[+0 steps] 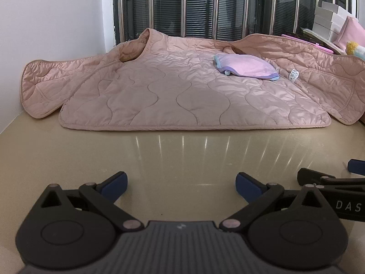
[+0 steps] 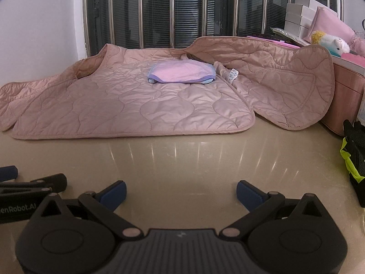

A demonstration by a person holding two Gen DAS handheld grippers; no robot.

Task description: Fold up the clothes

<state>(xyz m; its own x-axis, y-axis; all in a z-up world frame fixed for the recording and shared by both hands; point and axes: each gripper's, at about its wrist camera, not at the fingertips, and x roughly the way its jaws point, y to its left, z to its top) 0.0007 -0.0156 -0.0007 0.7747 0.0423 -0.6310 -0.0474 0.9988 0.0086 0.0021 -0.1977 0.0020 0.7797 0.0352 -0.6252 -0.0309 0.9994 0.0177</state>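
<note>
From here I judge the folding has not begun on the jacket point(image 1: 182, 96): it lies spread flat on the table point(image 1: 178, 159), quilted back panel toward me, its near hem straight and well apart from my tools. 1 front panel is flung open to the jacket's right and leans up against a pink box point(image 2: 346, 105); the other side trails off to the jacket's left, ending in a rounded flap by the wall. On top of the jacket, toward its far right, sits a small pink cloth point(image 1: 245, 68) with purple edging that already looks folded, so I count that 1 piece as done, though it will have to come off before the jacket can be folded. A white care label point(image 2: 232, 75) shows just right of the cloth. My left gripper point(image 1: 181, 183) is low over bare table with its jaws spread wide and nothing between them; my right gripper point(image 2: 181, 190) is the same, wide and empty, just beside the left. Both open panels and the final halving are left, as I see it.
</note>
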